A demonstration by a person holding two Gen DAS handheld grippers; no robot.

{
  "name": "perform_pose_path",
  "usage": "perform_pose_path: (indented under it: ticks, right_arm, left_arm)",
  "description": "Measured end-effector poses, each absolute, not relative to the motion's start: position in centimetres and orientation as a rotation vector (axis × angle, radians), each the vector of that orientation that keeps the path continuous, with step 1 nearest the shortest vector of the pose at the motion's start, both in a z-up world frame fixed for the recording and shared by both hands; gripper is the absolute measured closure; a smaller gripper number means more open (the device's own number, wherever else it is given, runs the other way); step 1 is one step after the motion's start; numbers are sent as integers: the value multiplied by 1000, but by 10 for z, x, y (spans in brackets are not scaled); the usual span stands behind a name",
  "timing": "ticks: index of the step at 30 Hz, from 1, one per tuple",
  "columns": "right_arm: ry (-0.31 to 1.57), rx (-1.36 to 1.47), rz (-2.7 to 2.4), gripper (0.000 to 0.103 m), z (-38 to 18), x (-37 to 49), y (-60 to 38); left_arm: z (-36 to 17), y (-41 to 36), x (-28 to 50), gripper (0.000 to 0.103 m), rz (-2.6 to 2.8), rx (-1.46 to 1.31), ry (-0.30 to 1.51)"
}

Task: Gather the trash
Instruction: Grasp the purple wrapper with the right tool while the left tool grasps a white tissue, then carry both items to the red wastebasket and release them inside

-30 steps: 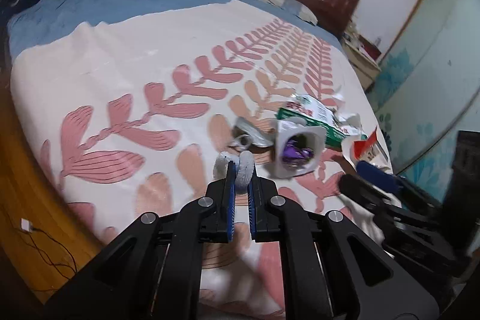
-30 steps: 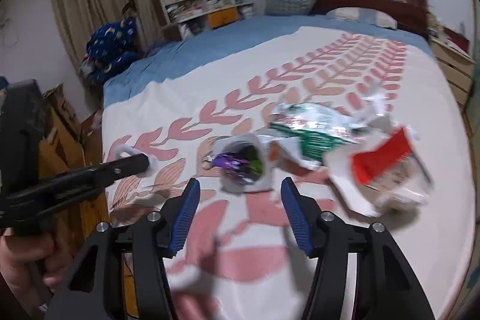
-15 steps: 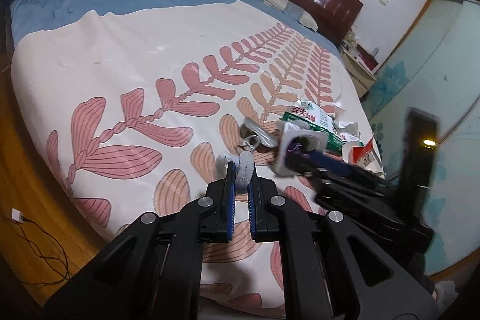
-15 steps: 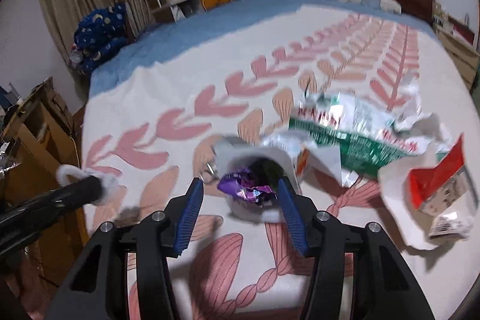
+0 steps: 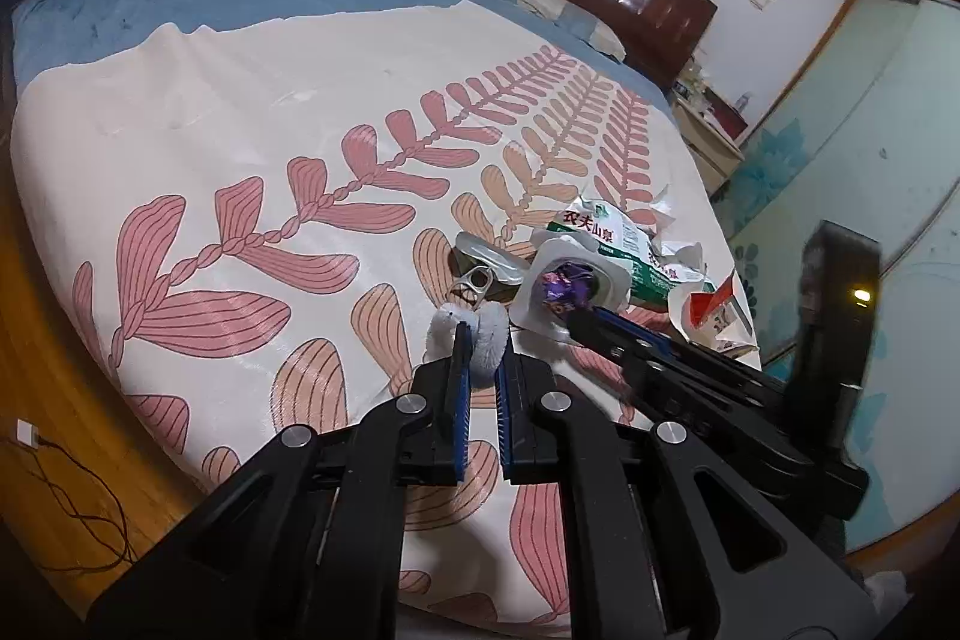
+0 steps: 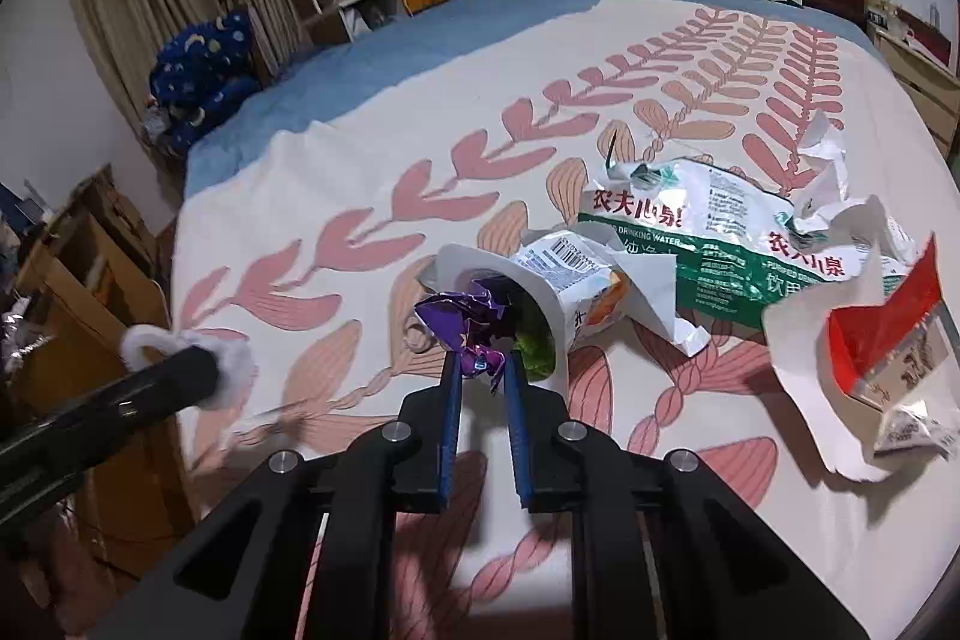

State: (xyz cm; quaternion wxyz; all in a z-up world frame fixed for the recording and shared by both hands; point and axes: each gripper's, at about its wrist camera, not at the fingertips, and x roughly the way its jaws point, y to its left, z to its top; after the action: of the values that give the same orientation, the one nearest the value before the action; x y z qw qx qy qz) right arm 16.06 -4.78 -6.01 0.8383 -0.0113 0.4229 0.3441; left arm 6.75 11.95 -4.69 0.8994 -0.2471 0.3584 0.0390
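Right wrist view: right gripper (image 6: 483,370) has just been closing and its blue pads now pinch the crumpled purple foil wrapper (image 6: 465,325) that sticks out of the mouth of the white paper cup (image 6: 540,289), which lies on its side on the leaf-print bed cover (image 6: 372,160). Something green sits deeper in the cup, can't tell what. Just behind the cup lie the torn green-and-white water-bottle pack film (image 6: 720,232) and, off to the right, a white-and-red paper packet (image 6: 864,340)

Left wrist view: left gripper (image 5: 480,340) clamped tight on a fluffy white-grey tuft (image 5: 480,334), held just above the cover near the bed edge. A flattened silver can lid with pull ring (image 5: 480,274) lies just beyond it, beside the cup

Step in hand looks like trash gathering with the cup as a holder; whether the wrapper is being pulled out or pressed in can't be told. Next move needs care: cup is light and unsupported, so it may drag or roll with the wrapper. Left hand's tuft likely goes into the cup or with the pile, so the mouth must be free first
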Motion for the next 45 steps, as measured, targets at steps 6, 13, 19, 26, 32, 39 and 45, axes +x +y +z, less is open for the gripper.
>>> perform_pose_path:
  ticks: [6,13,19,26,32,39,45]
  right_arm:
    - [863,38,743,87,-29,130,-98]
    - [913,58,698,87,-28,120,-152]
    - [918,69,716,87,-34,103,-189]
    - [807,142,691,87,22,74,-257]
    - [649,179,603,87,108,22,-377]
    - [643,167,297,87,119,-60,-576]
    - [791,243,12,87,44,-136,-733]
  left_arm:
    - [-35,102,63,96,44,-477,721]
    - [-31,51,60,96,-18,-430,733]
    - [-32,26,60,96,-47,-423,742]
    - [4,-15,47,96,-91,-350,705]
    - [81,-108,27,96,-232,-290,618]
    - [125,-280,11,96,-542,-211,646]
    - [82,-453,-10,96,-830,-102,823]
